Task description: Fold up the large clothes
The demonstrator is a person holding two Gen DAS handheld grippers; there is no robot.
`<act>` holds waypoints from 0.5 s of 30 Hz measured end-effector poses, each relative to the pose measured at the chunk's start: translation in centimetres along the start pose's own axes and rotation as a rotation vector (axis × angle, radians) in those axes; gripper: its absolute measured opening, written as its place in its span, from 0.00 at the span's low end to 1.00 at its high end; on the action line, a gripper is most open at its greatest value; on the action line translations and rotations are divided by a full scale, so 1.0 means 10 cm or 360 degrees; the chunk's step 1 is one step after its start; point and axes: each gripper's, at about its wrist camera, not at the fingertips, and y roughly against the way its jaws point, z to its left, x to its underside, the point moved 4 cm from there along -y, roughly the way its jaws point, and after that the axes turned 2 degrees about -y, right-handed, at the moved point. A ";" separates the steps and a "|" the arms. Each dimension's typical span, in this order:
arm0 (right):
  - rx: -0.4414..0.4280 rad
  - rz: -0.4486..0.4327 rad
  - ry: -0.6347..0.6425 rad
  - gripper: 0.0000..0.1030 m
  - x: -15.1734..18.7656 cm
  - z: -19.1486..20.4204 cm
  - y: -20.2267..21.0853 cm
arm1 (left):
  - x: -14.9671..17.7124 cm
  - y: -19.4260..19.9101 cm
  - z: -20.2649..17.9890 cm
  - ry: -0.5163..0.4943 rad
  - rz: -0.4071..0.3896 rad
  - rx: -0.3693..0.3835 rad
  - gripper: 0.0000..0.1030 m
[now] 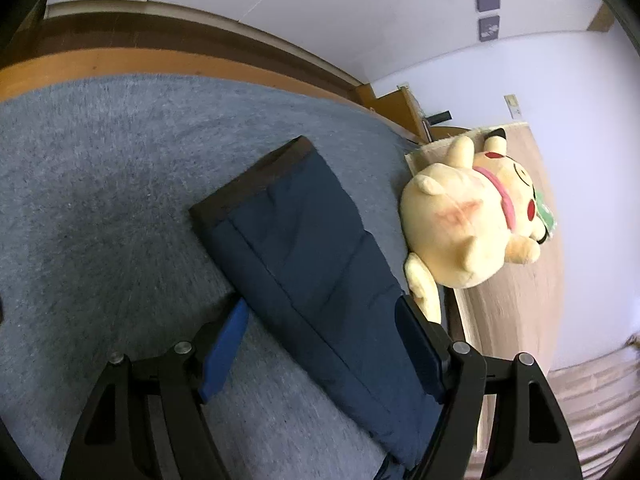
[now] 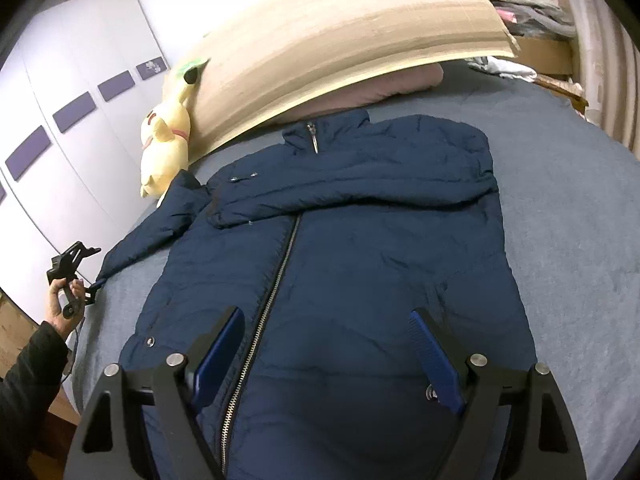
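A navy puffer jacket (image 2: 360, 248) lies front-up on the grey bed cover (image 2: 580, 240), zipper closed, collar toward the headboard. One sleeve is folded across its chest; the other sleeve (image 2: 160, 220) stretches out to the left. In the left wrist view that sleeve (image 1: 304, 248), with its dark cuff (image 1: 256, 176), runs between the open jaws of my left gripper (image 1: 320, 308). The left gripper also shows in the right wrist view (image 2: 86, 286), held by a hand at the sleeve's end. My right gripper (image 2: 326, 316) is open above the jacket's lower front, holding nothing.
A yellow plush toy (image 2: 166, 144) lies against the beige headboard (image 2: 340, 40), close to the outstretched sleeve; it also shows in the left wrist view (image 1: 468, 216). A pink pillow (image 2: 380, 88) sits under the headboard. A white wardrobe (image 2: 72, 120) stands left of the bed.
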 end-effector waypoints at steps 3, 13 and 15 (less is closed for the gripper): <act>0.0004 -0.0014 0.0020 0.84 -0.01 0.04 0.02 | -0.02 -0.02 0.01 -0.0005 -0.0017 0.0000 0.74; 0.0038 -0.0039 0.0030 0.84 0.00 0.02 0.10 | -0.16 -0.07 -0.06 -0.0148 -0.0034 -0.0281 0.09; 0.0049 -0.0052 0.0022 0.84 -0.01 -0.02 0.13 | -0.12 0.03 -0.27 -0.0296 -0.0100 -0.0326 0.08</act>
